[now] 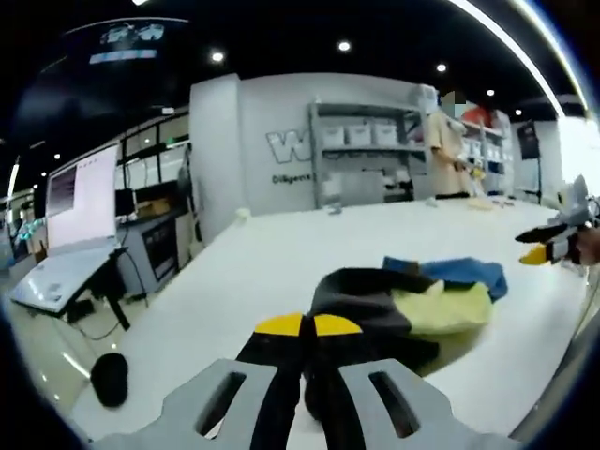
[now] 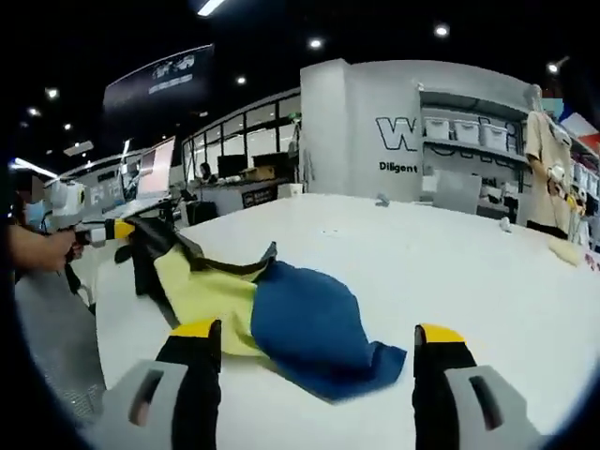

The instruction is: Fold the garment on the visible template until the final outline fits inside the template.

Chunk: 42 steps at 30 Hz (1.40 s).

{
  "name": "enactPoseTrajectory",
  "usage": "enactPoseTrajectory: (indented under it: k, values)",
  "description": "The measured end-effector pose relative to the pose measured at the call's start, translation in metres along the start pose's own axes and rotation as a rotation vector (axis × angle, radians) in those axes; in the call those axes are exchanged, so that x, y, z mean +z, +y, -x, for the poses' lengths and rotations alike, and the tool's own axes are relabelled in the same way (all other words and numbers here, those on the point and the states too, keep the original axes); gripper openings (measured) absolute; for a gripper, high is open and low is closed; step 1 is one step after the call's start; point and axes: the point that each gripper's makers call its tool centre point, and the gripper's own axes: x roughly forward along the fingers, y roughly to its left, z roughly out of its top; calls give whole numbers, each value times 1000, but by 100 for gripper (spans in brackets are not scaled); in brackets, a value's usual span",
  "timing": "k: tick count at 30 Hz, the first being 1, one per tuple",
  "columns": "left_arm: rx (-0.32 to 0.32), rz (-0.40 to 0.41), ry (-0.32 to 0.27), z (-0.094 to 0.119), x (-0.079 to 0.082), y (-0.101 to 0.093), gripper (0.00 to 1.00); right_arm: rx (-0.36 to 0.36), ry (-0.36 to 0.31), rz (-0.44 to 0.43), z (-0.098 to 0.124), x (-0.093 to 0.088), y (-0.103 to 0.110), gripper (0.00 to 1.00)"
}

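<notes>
On the white bench (image 2: 450, 253), the left claw (image 1: 308, 326) at 6 o'clock pinches the black edge of the crumpled black, yellow and blue garment (image 2: 272, 305), while the right claw (image 2: 319, 342) hangs spread over its blue part.

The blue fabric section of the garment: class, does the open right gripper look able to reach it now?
Probably yes. The blue fabric section lies on the white table just ahead of the right gripper, whose jaws stand wide apart with nothing between.
</notes>
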Motion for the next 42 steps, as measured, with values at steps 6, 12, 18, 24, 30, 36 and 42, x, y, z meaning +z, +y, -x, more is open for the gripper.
enactPoseTrajectory:
  k: [6,12,18,24,30,36,42]
  values:
    - [2,17,-2,1,-1,-3,0,-24,67,145,-47,-3,18,85]
    - [3,28,1,1,-4,-2,0,-40,79,235,-68,-3,26,81]
    - [-1,35,7,0,-10,1,0,-29,110,349,-86,-12,39,73]
    - [-10,34,10,0,-10,-2,0,-43,141,452,-90,-16,48,65]
    - [-18,33,8,-1,-9,-3,0,-69,151,617,-96,-19,43,50]
    - [-19,37,4,-3,-9,-3,0,-106,171,638,-94,-16,23,43]
    - [-19,43,4,-5,-11,-2,0,-116,151,605,-87,-6,11,25]
